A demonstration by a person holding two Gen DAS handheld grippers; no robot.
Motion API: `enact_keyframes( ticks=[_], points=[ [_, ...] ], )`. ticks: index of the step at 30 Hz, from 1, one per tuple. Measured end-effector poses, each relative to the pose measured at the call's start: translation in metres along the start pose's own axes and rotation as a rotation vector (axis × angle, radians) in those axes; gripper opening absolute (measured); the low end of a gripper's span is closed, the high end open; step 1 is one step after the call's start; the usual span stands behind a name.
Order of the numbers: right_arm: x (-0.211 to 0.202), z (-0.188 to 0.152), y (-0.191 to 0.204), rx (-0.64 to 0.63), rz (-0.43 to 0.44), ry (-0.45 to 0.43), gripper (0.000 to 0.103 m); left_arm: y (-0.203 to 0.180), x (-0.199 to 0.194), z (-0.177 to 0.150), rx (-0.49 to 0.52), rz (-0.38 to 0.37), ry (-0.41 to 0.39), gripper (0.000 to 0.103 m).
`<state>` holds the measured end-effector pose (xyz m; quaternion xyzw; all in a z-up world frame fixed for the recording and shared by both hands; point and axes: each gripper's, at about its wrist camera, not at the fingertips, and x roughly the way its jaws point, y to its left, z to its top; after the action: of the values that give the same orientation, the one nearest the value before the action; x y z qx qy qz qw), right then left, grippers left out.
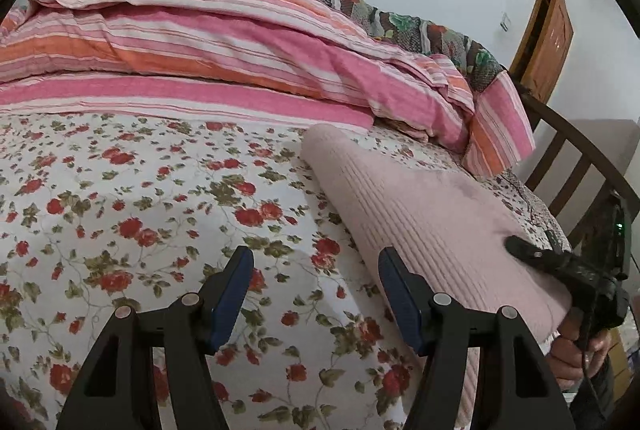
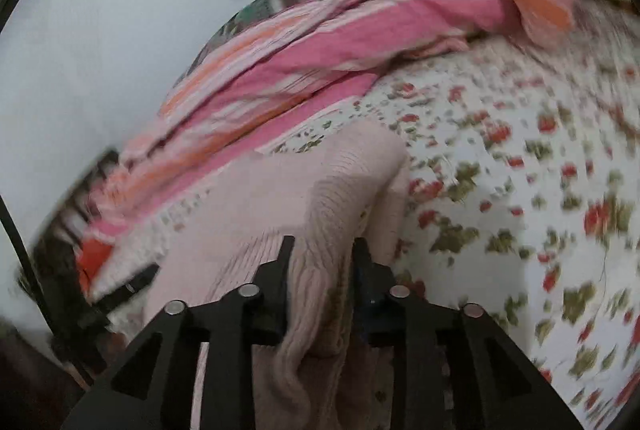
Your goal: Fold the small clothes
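A pale pink ribbed knit garment (image 1: 432,222) lies folded on the floral bedsheet (image 1: 140,210), at the right of the left wrist view. My left gripper (image 1: 316,270) is open and empty, hovering over the sheet just left of the garment. My right gripper (image 2: 322,250) is shut on a bunched fold of the pink garment (image 2: 320,190) and lifts it off the sheet (image 2: 520,190); this view is blurred. The right gripper also shows in the left wrist view (image 1: 520,248), at the garment's right edge.
A pink and orange striped quilt (image 1: 200,46) is heaped along the far side of the bed, with a patterned blanket (image 1: 400,18) behind it. A wooden bed rail (image 1: 576,158) and a door (image 1: 548,34) stand at the right.
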<state>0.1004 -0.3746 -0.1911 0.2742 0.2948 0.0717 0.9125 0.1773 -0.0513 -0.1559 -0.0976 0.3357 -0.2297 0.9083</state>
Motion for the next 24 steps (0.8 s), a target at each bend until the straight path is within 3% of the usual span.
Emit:
enact_keyframes(
  ticks=[2,11,15,19,21,24],
  points=[
    [-0.003,0.001,0.0,-0.014,-0.047,-0.013,0.062,0.003,-0.005,0.004,-0.005,0.018,-0.032,0.063],
    [0.04,0.011,-0.007,0.06,0.033,0.141,0.084,0.039,-0.019,0.022,-0.131,-0.004,-0.088,0.063],
    [0.056,0.016,-0.001,0.026,0.014,0.189,0.09,0.044,-0.022,0.024,-0.144,-0.008,-0.092,0.063],
    [0.058,0.016,0.0,0.009,0.019,0.228,0.087,0.046,-0.028,0.025,-0.143,-0.019,-0.103,0.063],
    [0.06,0.018,-0.001,0.027,0.088,0.265,0.064,0.047,-0.031,0.026,-0.147,-0.027,-0.109,0.063],
    [0.055,0.021,-0.006,0.074,0.126,0.272,0.046,0.05,-0.034,0.026,-0.155,-0.031,-0.114,0.063]
  ],
)
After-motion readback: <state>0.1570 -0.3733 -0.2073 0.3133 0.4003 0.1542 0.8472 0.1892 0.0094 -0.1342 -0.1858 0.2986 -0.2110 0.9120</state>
